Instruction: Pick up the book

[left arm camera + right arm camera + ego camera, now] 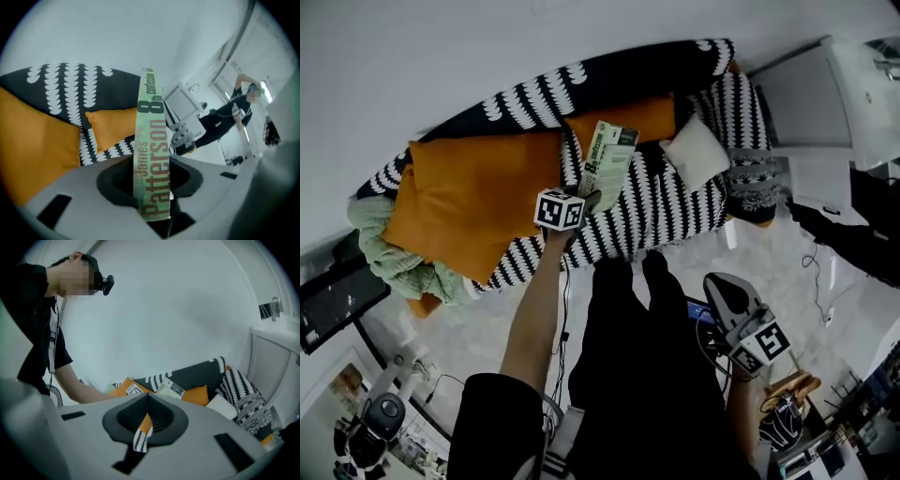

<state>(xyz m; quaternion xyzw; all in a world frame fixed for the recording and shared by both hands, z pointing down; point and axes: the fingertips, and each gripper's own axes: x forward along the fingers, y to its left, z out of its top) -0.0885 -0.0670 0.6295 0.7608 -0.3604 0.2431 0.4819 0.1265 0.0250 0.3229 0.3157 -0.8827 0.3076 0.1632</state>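
In the head view, the left gripper (589, 198) is holding the book (607, 157) up at the frame's centre, over the striped sofa (675, 220) and beside an orange cushion (469, 202). The right gripper (719, 286) is hanging at lower right. In the left gripper view, the jaws are clamping the book's spine at centre. In the right gripper view, the jaws are meeting at their tips with nothing between them.
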